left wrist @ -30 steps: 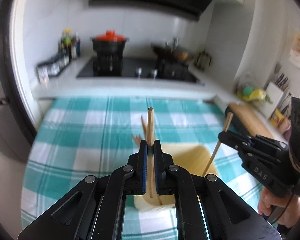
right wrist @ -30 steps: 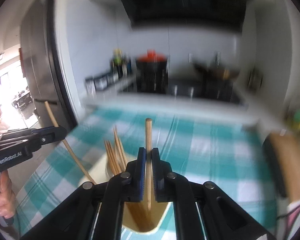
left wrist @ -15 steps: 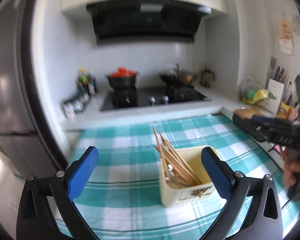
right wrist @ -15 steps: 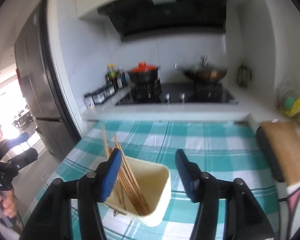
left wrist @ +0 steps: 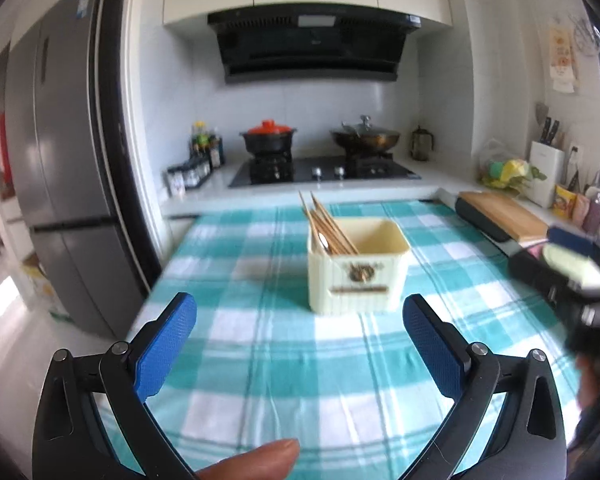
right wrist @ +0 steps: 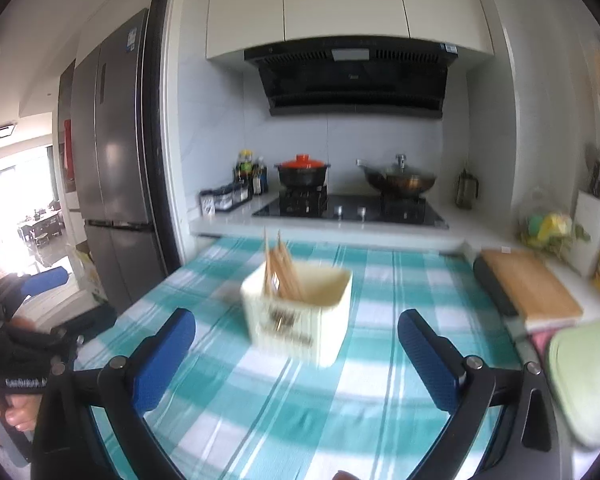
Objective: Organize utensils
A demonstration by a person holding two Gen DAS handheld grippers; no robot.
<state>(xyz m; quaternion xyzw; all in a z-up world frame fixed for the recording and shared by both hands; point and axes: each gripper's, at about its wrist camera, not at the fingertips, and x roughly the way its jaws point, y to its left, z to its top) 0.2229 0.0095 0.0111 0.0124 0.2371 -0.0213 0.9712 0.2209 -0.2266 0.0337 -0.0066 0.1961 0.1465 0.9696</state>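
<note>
Cream utensil holder (left wrist: 358,268) stands on teal checked tablecloth (left wrist: 260,360), wooden chopsticks (left wrist: 326,226) leaning inside at its left. Left gripper (left wrist: 300,348) spread wide, nothing between jaws. Right gripper (right wrist: 296,356) opening, jaws empty. Stove (left wrist: 324,168) on counter behind.

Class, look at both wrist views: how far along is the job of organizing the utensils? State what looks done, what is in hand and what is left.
Done: the chopsticks stand bundled in the cream utensil holder on the checked tablecloth. In hand: nothing; the left gripper is open and empty, and the right gripper is opening with nothing between its jaws. Left: no loose utensils show on the cloth, so the job looks nearly finished.
</note>
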